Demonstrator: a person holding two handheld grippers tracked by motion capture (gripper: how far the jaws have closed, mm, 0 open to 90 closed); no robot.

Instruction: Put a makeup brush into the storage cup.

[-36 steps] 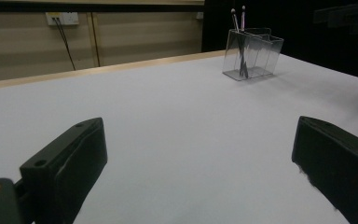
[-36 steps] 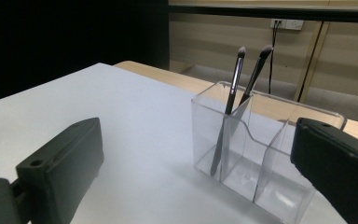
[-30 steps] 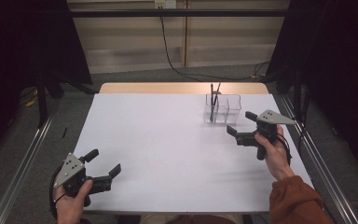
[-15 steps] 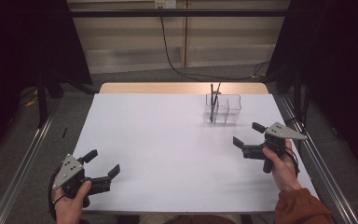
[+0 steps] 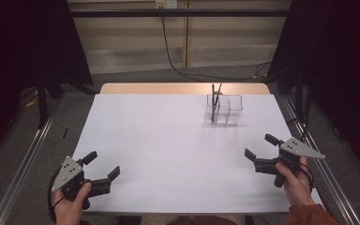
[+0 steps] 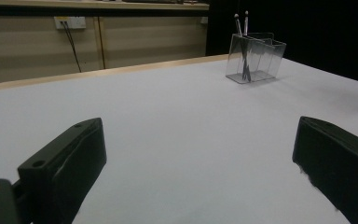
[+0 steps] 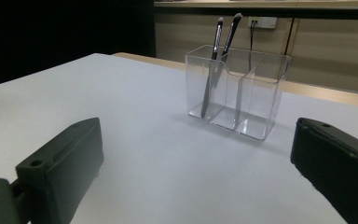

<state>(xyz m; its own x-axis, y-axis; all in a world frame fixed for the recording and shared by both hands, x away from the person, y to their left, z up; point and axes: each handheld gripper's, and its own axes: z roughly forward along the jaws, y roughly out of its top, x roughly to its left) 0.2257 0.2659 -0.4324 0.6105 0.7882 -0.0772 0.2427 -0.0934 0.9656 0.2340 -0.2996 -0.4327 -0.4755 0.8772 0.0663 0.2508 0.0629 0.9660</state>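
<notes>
White table [image 5: 168, 154] bare mid-span | clear holder [image 5: 223, 110] near far edge | left gripper [image 5: 98, 168], right gripper [image 5: 258, 147] at near corners, fingers spread

White surface [image 5: 168, 140], its bare wooden edge [image 5: 168, 88] along the far side, black cable [image 5: 168, 51] hanging behind it, wall socket [image 5: 166, 3] above the cable

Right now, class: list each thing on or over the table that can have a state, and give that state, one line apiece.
Left gripper: open, holding nothing.
Right gripper: open, holding nothing.
Clear organiser: upright on the table.
Two brushes: standing tilted in one end compartment, heads up.
Other compartments: look empty.
</notes>
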